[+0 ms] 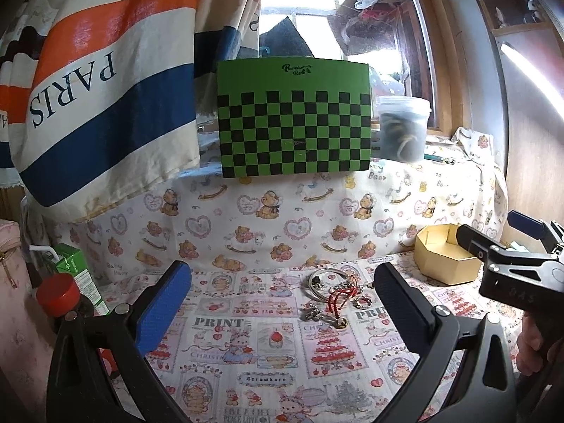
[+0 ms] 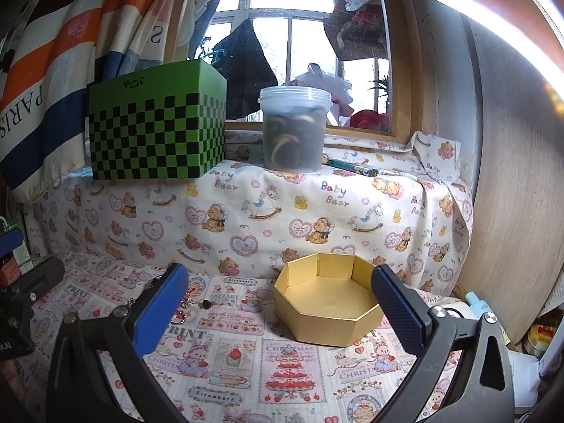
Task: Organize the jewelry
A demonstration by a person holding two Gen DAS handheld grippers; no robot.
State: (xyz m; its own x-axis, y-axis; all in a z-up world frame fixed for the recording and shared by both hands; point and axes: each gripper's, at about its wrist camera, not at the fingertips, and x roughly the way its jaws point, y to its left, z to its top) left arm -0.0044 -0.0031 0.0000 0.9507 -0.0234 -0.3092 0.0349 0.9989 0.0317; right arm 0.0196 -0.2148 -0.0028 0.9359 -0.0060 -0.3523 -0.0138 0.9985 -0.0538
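Fingers (image 1: 165, 303) of both grippers spread, empty; nothing sorted yet.
Gold box (image 2: 328, 299) empty; jewelry pile (image 1: 331, 296) loose on surface (image 1: 246, 370); all pieces remain.

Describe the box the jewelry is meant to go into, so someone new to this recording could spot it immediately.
Start at the window and drop to the printed tablecloth below the covered ledge. There sits the gold box, right of the jewelry pile. It is low, eight-sided, lidless and empty, unlike the tall green checkered box and the lidded plastic tub up on the ledge.
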